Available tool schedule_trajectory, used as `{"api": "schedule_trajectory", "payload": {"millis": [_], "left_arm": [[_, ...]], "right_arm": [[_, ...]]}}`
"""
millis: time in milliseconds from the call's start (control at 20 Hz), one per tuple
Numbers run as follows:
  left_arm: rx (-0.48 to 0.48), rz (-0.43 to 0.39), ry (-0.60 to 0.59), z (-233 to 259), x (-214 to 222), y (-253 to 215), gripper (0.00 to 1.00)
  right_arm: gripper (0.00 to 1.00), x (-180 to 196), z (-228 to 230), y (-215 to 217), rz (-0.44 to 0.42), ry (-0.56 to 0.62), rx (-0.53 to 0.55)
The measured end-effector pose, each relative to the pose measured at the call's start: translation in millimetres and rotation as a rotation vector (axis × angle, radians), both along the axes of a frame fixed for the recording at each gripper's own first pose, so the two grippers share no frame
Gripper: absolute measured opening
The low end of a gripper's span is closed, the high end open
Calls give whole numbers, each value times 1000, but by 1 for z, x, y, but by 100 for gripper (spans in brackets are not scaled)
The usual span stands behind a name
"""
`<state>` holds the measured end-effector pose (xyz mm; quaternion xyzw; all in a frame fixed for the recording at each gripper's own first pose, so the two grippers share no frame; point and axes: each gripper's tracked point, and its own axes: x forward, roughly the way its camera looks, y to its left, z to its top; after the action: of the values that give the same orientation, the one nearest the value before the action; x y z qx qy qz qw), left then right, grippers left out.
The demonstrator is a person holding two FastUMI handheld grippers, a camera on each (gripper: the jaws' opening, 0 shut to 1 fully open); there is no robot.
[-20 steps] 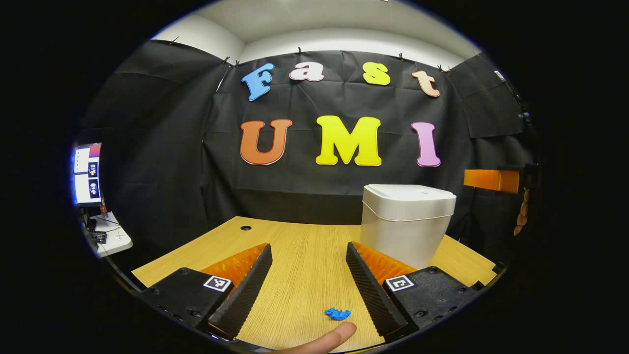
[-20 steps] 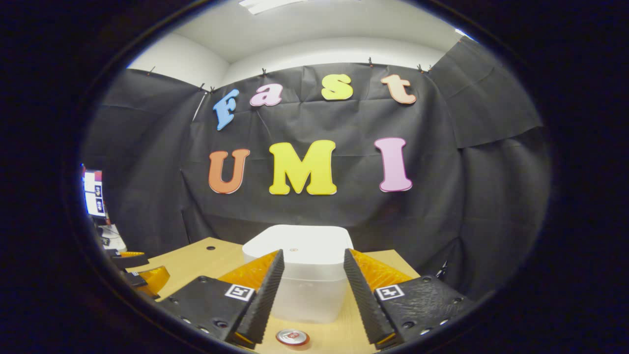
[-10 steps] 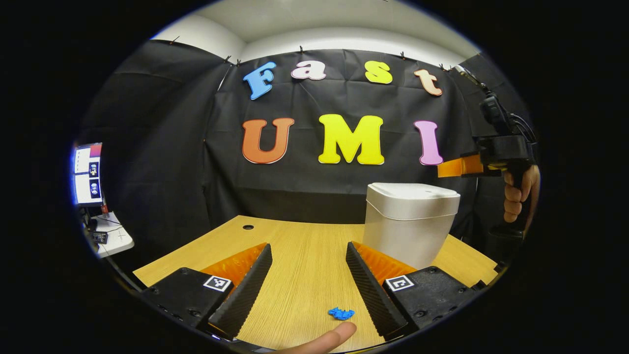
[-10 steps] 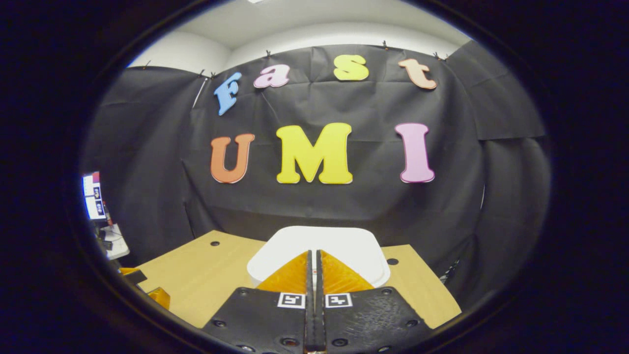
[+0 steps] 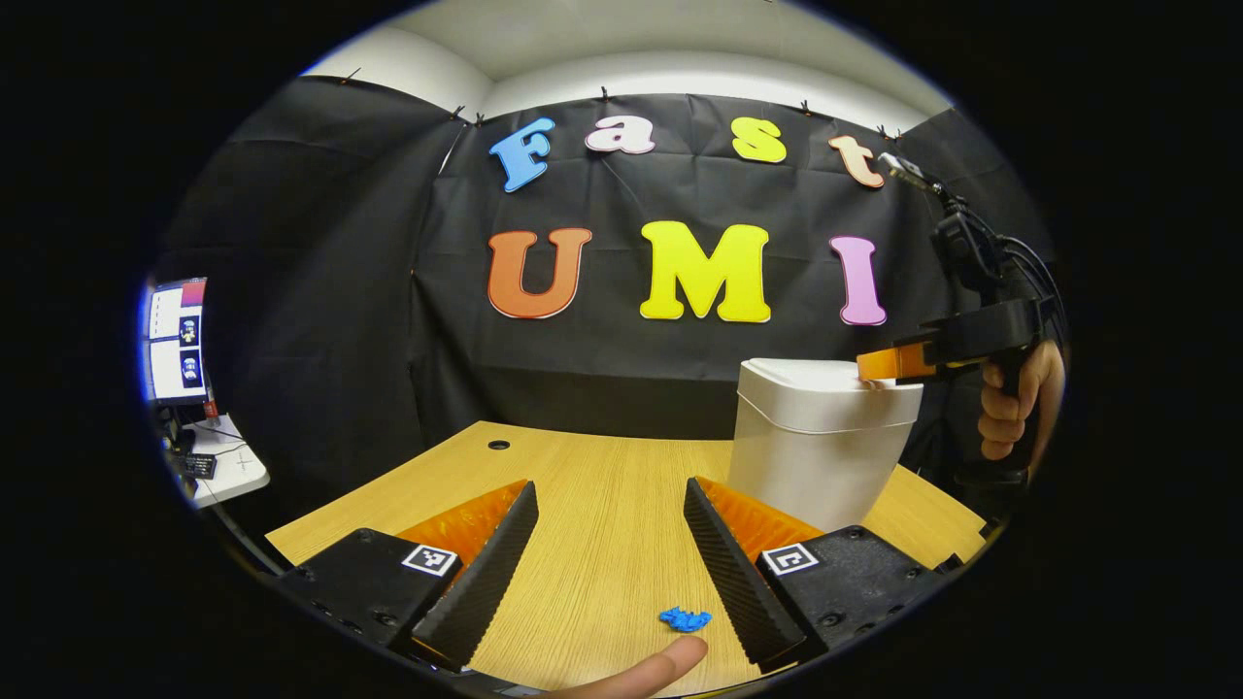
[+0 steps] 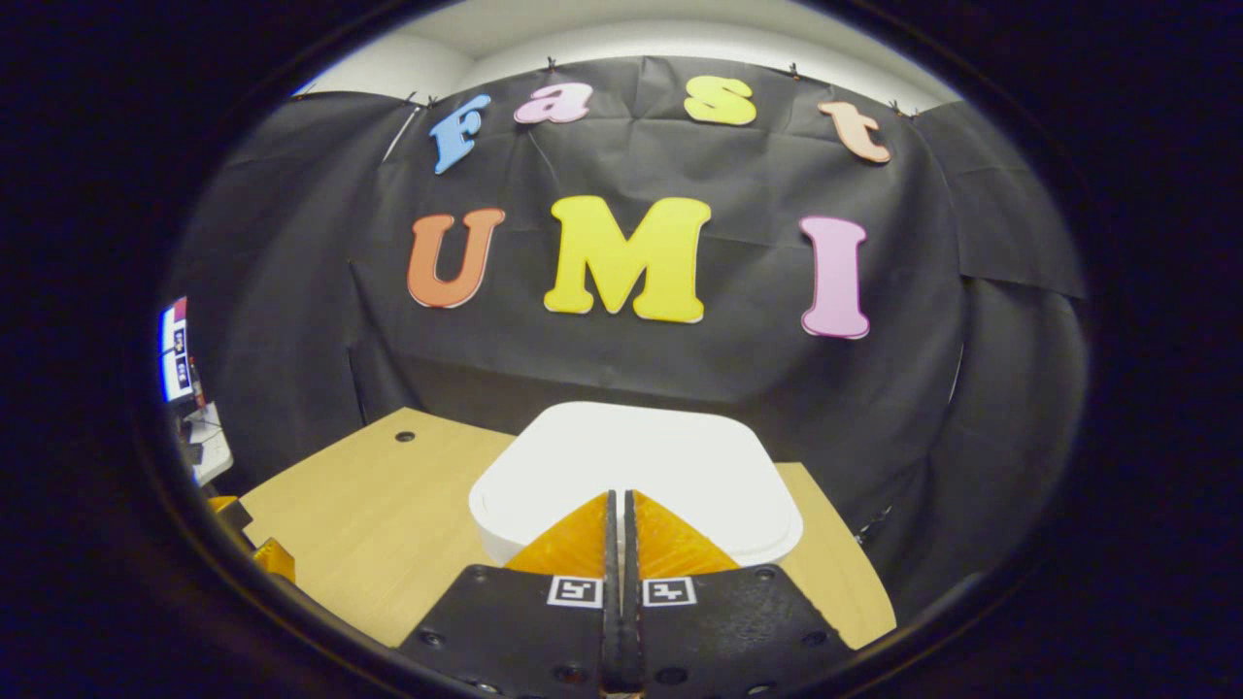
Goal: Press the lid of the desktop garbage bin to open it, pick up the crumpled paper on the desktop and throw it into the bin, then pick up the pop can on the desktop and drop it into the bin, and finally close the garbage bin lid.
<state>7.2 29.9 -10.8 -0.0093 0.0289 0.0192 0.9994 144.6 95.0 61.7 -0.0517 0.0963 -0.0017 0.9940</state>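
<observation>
Both tongs were pictured over a wooden desk (image 5: 583, 505). In the right gripper view, the right gripper (image 6: 618, 505) was seen with its two fingers pressed together and nothing between them, its tips set over the near edge of the lid (image 6: 636, 466) of the white garbage bin (image 5: 816, 456). In the left gripper view, that same gripper was seen held by a hand (image 5: 1010, 408), its tip at or just above the lid's right rim; actual contact could not be told. The left gripper (image 5: 607, 505) was seen held wide apart, low over the desk, with nothing gripped. A small blue crumpled paper (image 5: 686, 618) was seen lying on the desk between its fingers, near the right one, beside a fingertip (image 5: 660, 668).

The lid was seen lying flat and closed. The bin was seen standing upright at the desk's far right, its long axis vertical, narrowing slightly toward its base.

It was judged that a press placed so near the rim might slip off the edge, or tip or push the light bin rather than release the lid. The pop can was not made out.
</observation>
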Motion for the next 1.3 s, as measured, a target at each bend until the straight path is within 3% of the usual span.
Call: {"api": "schedule_trajectory", "payload": {"millis": [150, 350, 600, 650, 700, 750, 900, 950, 1100, 1150, 1300], "left_arm": [[-8, 6, 3, -1, 1, 1, 98], [-8, -4, 17, -5, 0, -2, 98], [-28, -6, 41, -11, 5, -3, 98], [-33, -6, 46, -13, 5, -4, 98], [-37, -7, 48, -14, 5, -5, 98], [-47, -10, 52, -16, 7, -7, 98], [-60, -34, 101, -32, 13, -18, 98], [-58, -43, 121, -38, 14, -22, 98], [-49, -65, 188, -60, 17, -34, 98], [-47, -64, 229, -73, 16, -38, 98], [-34, -94, 303, -98, 13, -55, 98]], "right_arm": [[1, -6, -5, -9, -16, 0, 96], [1, -18, 17, -11, -44, -107, 28], [1, -59, 14, -7, -36, -161, 30], [23, -64, 16, -8, -28, -170, 22], [29, -68, 16, -12, -31, -180, 20], [51, -75, 17, -15, -30, -193, 21], [77, -95, 14, -22, -26, -216, 44], [91, -98, 11, -24, -22, -219, 48], [88, -110, 5, -41, -49, -230, 38], [95, -114, 1, -48, -62, -230, 32], [93, -130, -11, -56, -52, -236, 33]]}}
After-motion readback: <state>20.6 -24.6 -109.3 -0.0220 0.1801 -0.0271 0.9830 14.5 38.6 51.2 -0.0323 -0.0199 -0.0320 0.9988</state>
